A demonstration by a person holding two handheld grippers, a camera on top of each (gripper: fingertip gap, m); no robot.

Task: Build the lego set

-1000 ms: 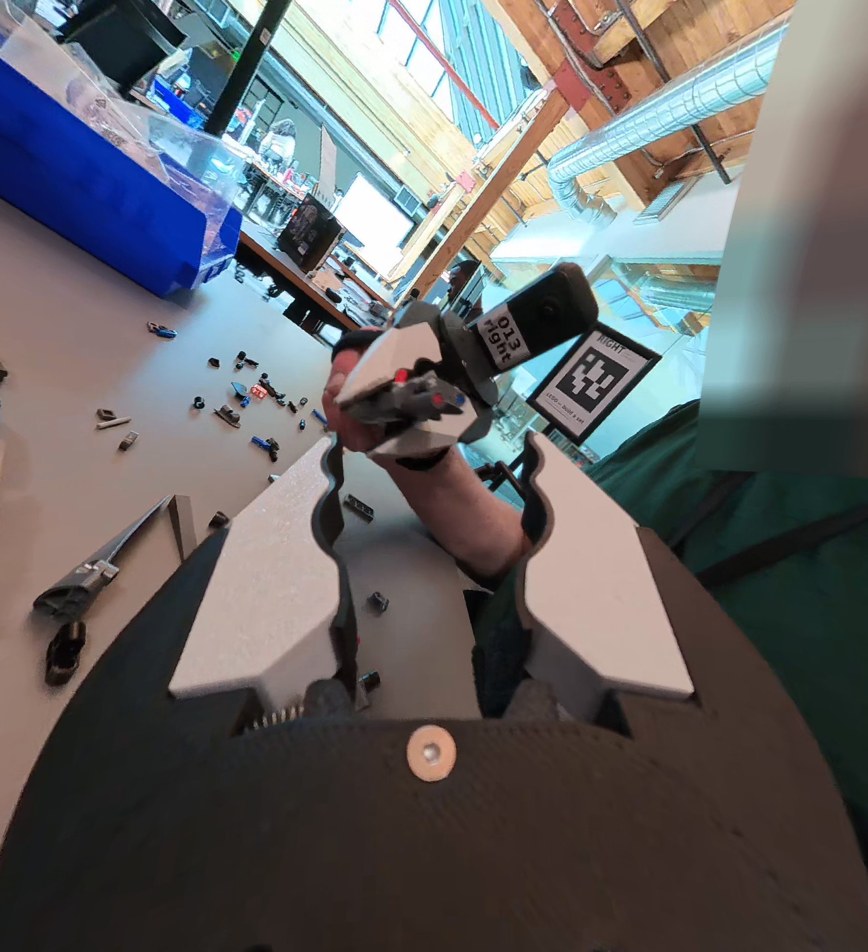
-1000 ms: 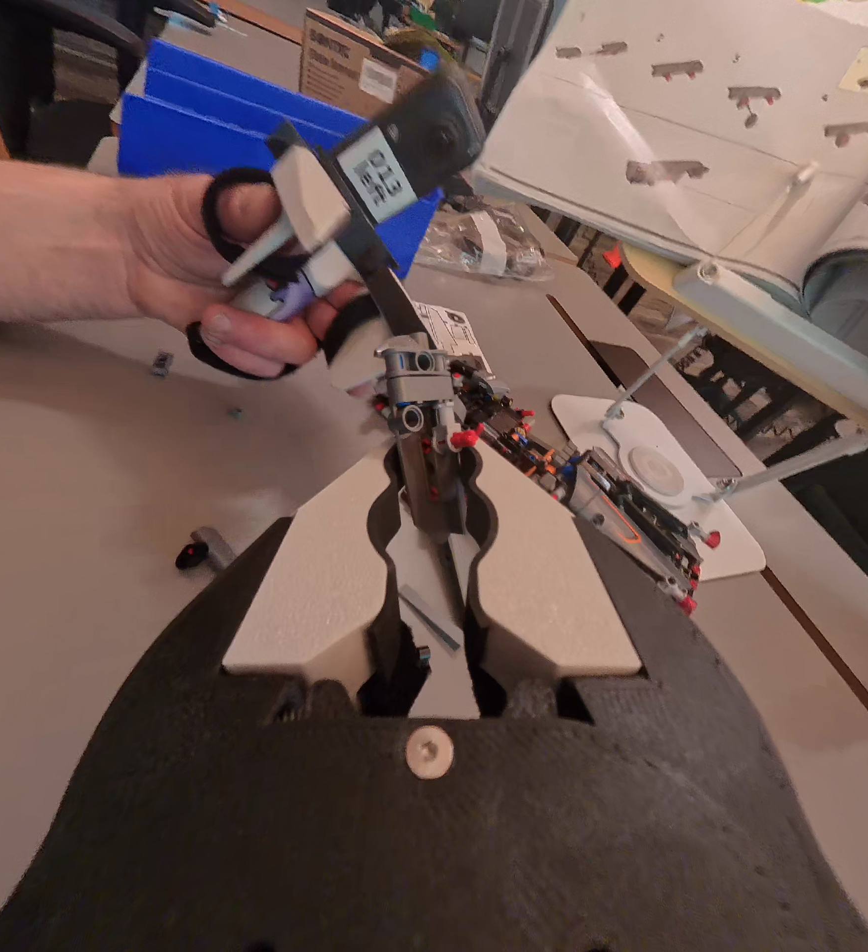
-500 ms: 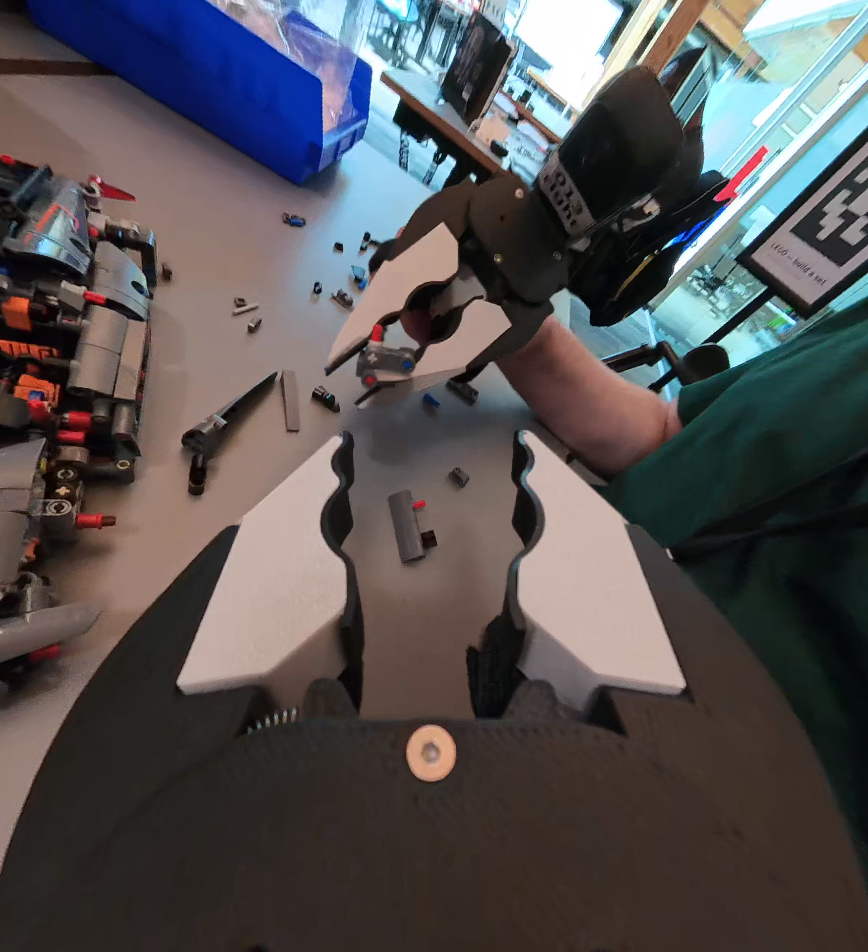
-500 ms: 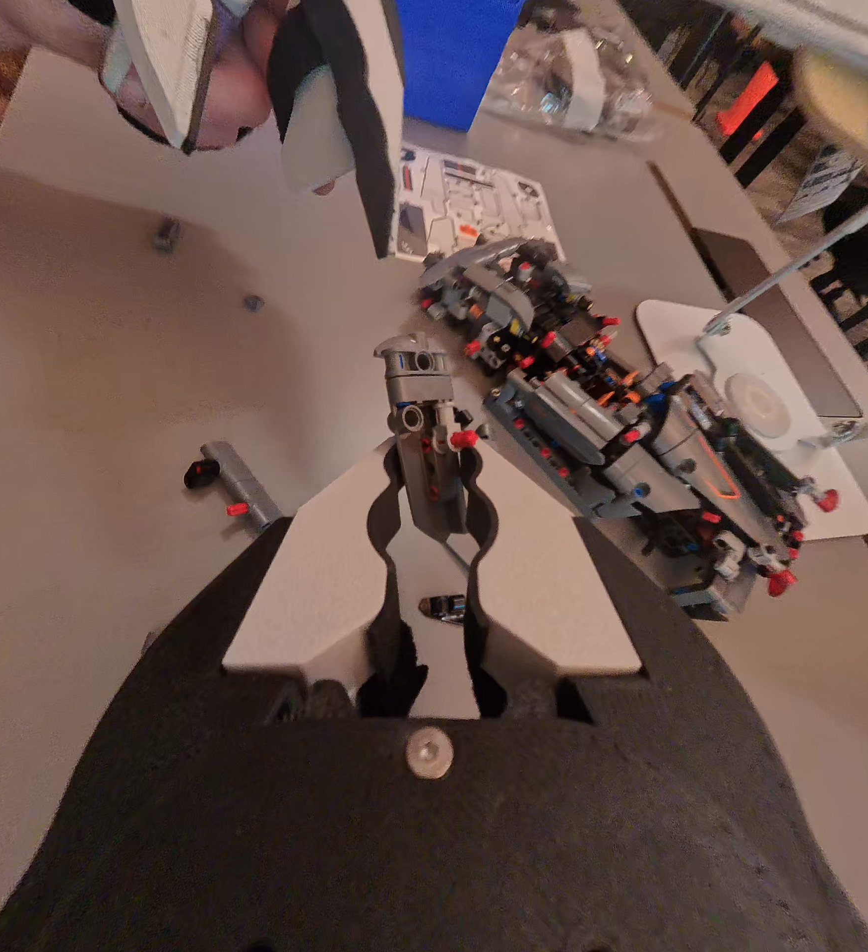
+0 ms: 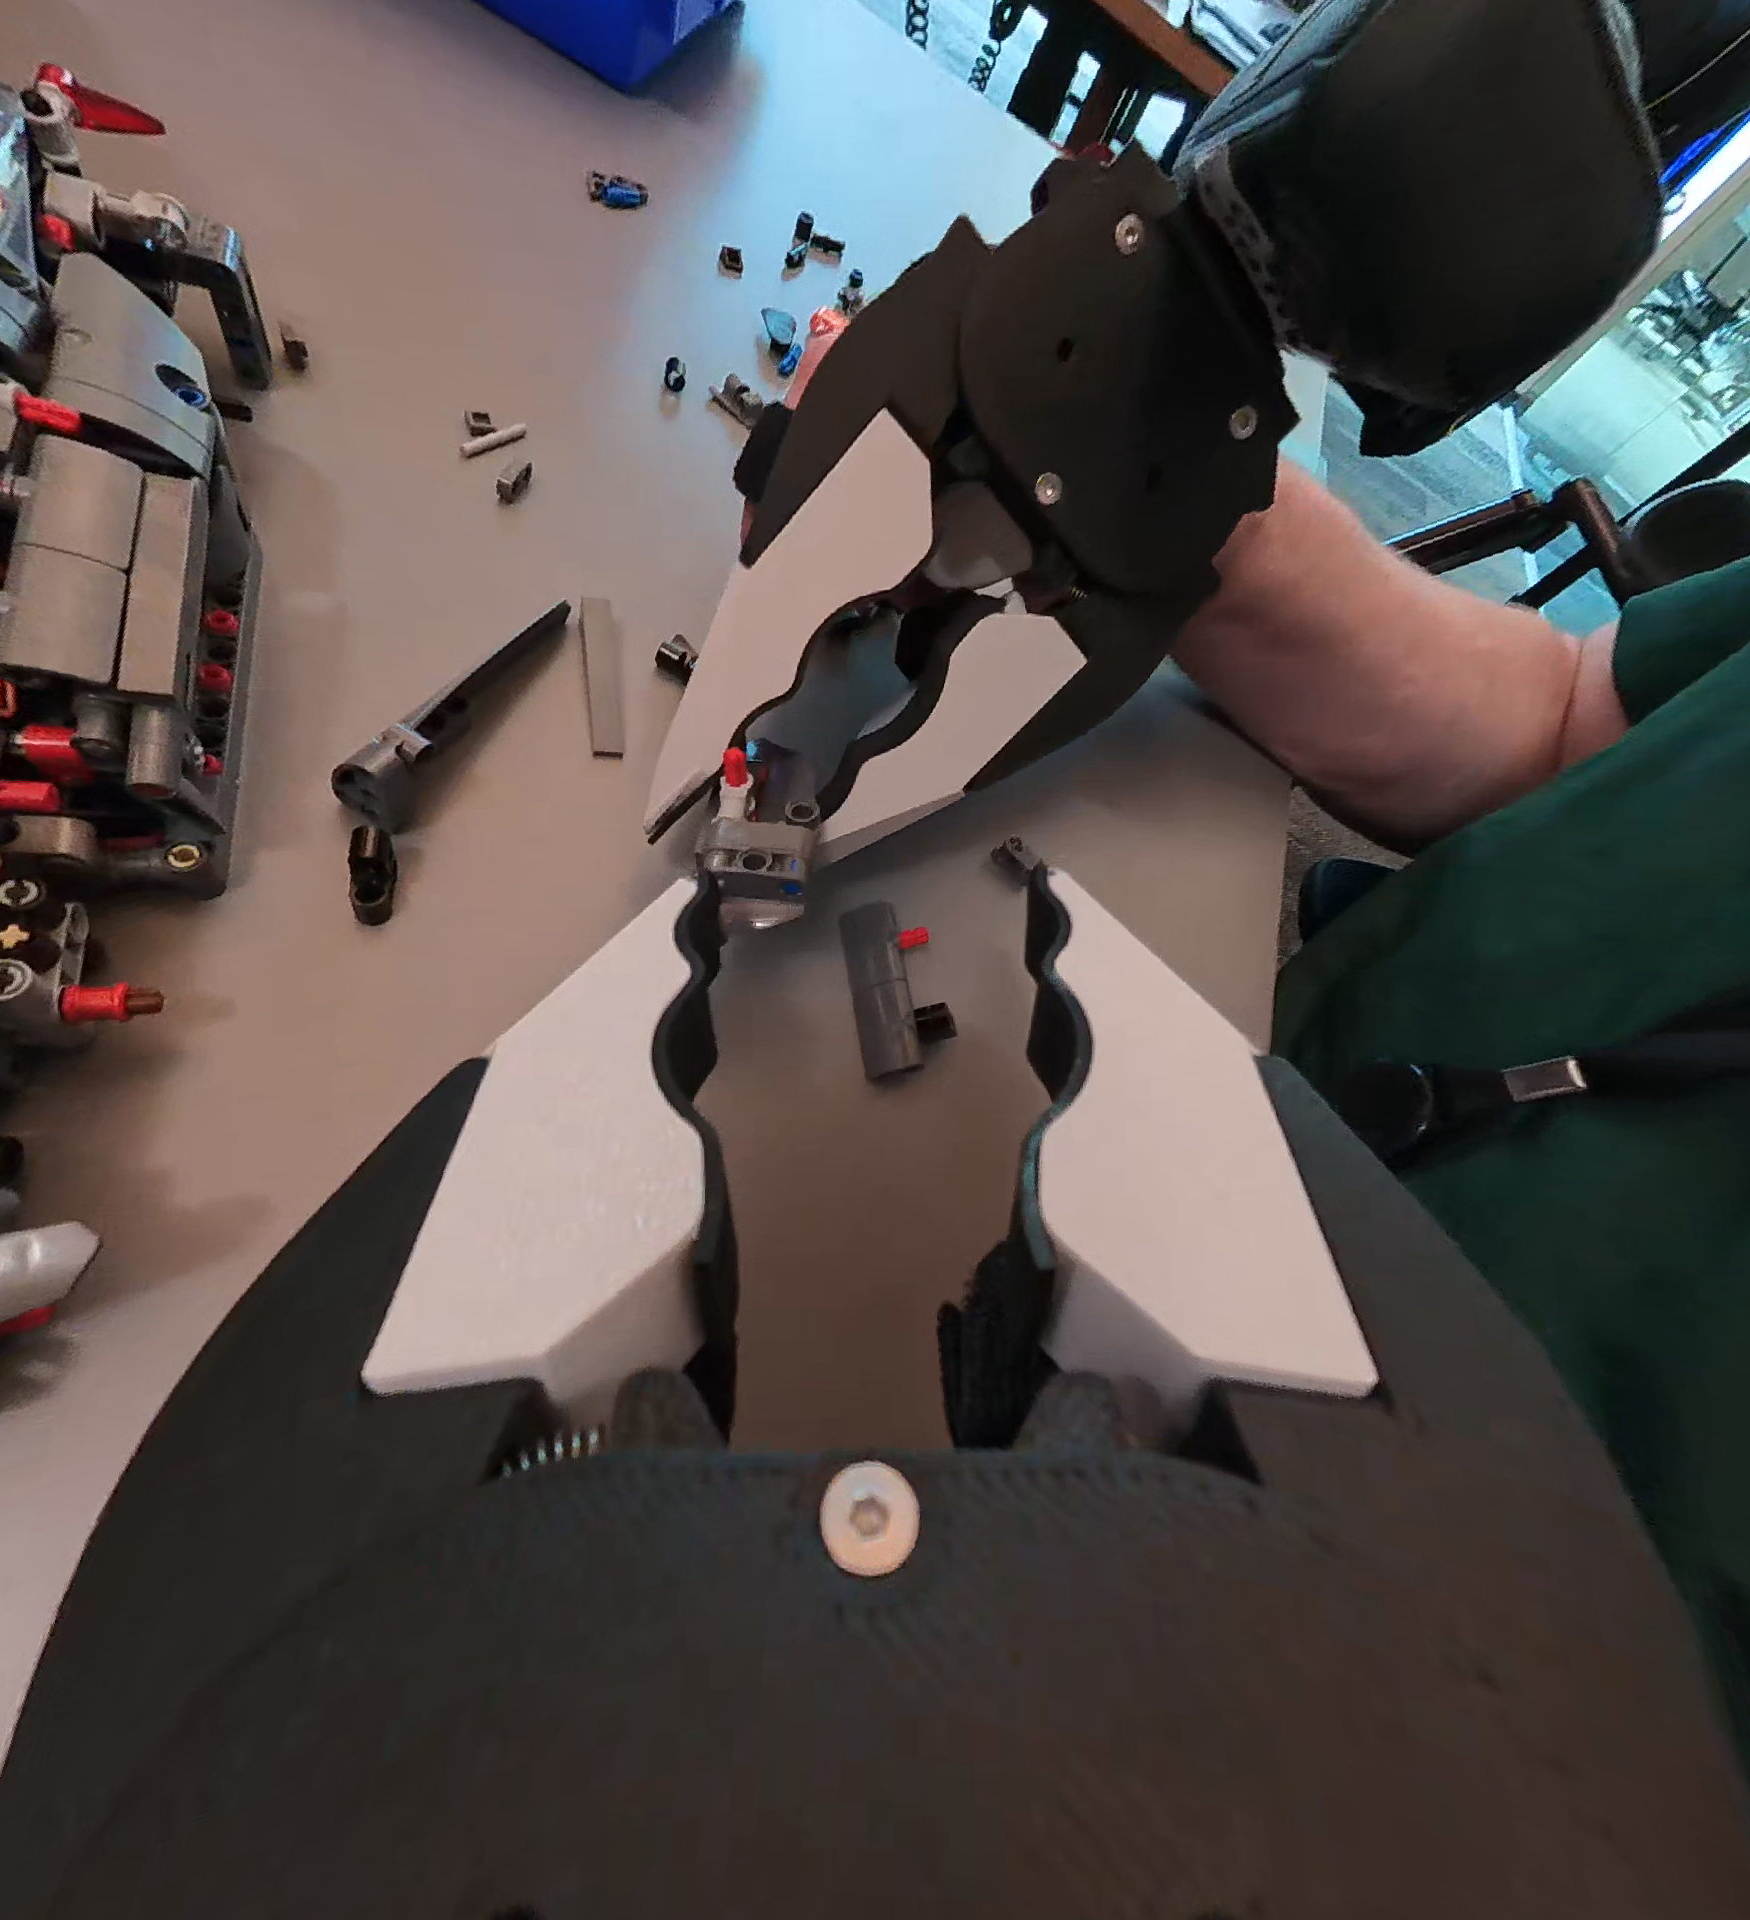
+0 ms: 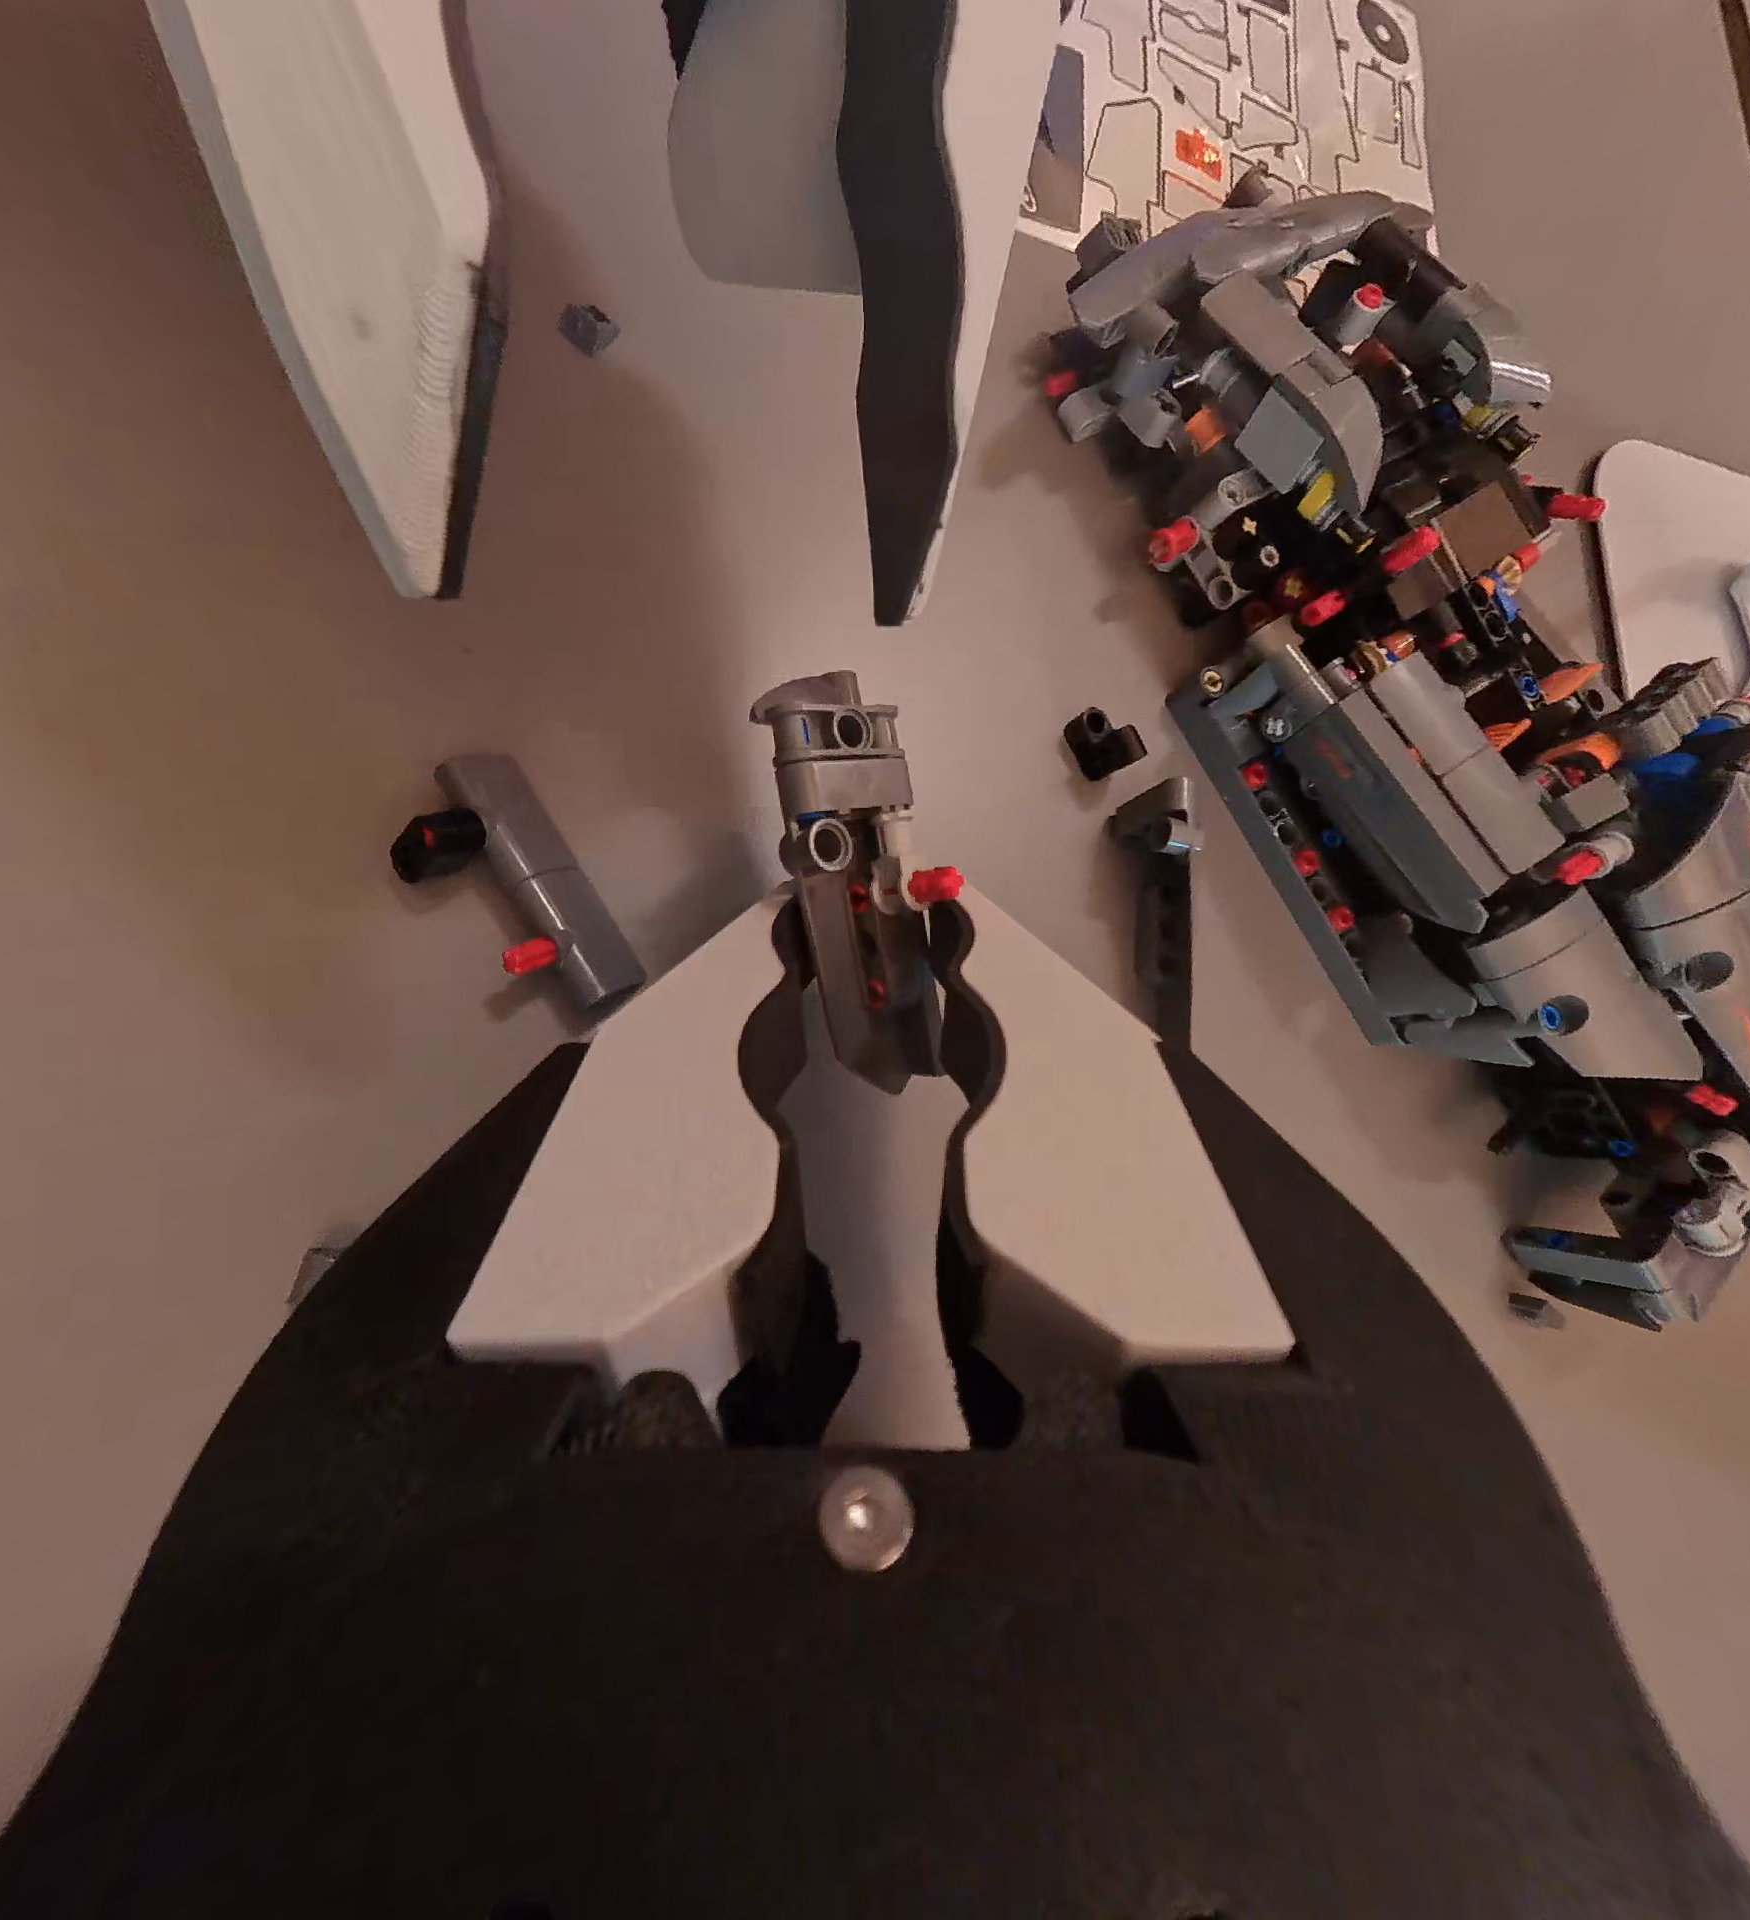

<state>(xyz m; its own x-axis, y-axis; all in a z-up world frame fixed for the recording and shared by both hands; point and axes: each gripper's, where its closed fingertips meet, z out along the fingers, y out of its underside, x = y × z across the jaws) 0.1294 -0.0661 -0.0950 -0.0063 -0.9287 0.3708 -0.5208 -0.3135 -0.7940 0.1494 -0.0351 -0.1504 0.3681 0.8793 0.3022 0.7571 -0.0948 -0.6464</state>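
My right gripper [image 6: 866, 914] is shut on a small grey sub-assembly [image 6: 845, 883] with red pins, held tilted just above the table. In the left wrist view the right gripper [image 5: 746, 821] holds the sub-assembly [image 5: 757, 842] right at my left fingertip. My left gripper [image 5: 866, 894] is open and empty, low over a dark grey beam with a red pin [image 5: 886, 987]. In the right wrist view the left gripper [image 6: 658, 603] hangs open above, and the beam [image 6: 538, 883] lies to the left. The large grey car model [image 6: 1422, 727] lies at the right; it also shows in the left wrist view [image 5: 71, 623].
A long dark piece [image 5: 445, 717], a flat grey tile [image 5: 601, 675] and several small loose parts [image 5: 777, 312] lie on the table. A black connector [image 6: 1099, 743] lies by the model. A sticker sheet [image 6: 1245, 104] and a white base [image 6: 1702, 582] lie beyond. A person's forearm [image 5: 1390, 665] reaches in. The black connector [image 6: 1099, 743] is about 6 cm from my right fingertips.
Both grippers have tipped down and come low over the table. The right gripper, still holding the sub-assembly, has moved close to the left gripper's fingertips. The left stays open.
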